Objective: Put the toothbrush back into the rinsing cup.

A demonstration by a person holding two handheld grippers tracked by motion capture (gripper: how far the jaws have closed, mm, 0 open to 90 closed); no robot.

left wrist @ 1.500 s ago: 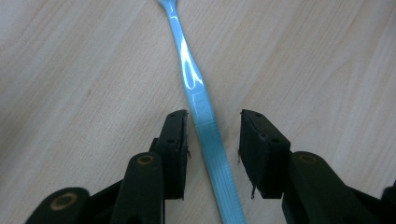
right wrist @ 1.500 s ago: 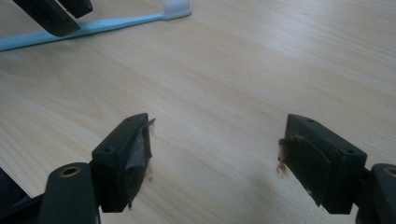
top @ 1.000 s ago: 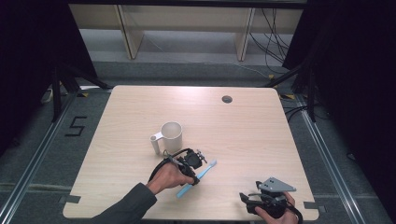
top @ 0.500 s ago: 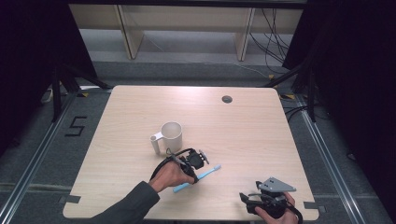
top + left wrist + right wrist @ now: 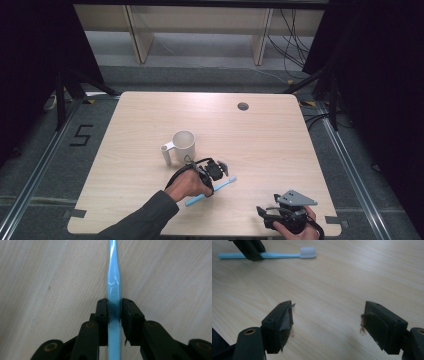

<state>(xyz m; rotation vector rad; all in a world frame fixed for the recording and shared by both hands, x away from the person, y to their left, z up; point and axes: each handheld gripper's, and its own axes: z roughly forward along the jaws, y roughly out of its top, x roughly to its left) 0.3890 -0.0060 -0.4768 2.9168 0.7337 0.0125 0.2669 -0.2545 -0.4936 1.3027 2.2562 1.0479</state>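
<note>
Lower centre of the high view, our left gripper (image 5: pixel 114 308) pinches the blue toothbrush (image 5: pixel 113 282) on the table (image 5: pixel 280 145), just below the mug (image 5: pixel 183 145). Our right gripper (image 5: pixel 327 322) idles spread. The narrow handle could probably twist loose when lifted.

Left gripper (image 5: pixel 216 172) is held low over mid-table, forearm and dark sleeve (image 5: pixel 145 220) entering from bottom left; jaws are clamped on a thin blue handle (image 5: pixel 113 285), pads (image 5: pixel 103 312) pressed to both sides. Right gripper (image 5: pixel 280 215) is held near the table's front right edge in the right hand (image 5: pixel 295 231), jaws spread wide, nothing between them.
</note>
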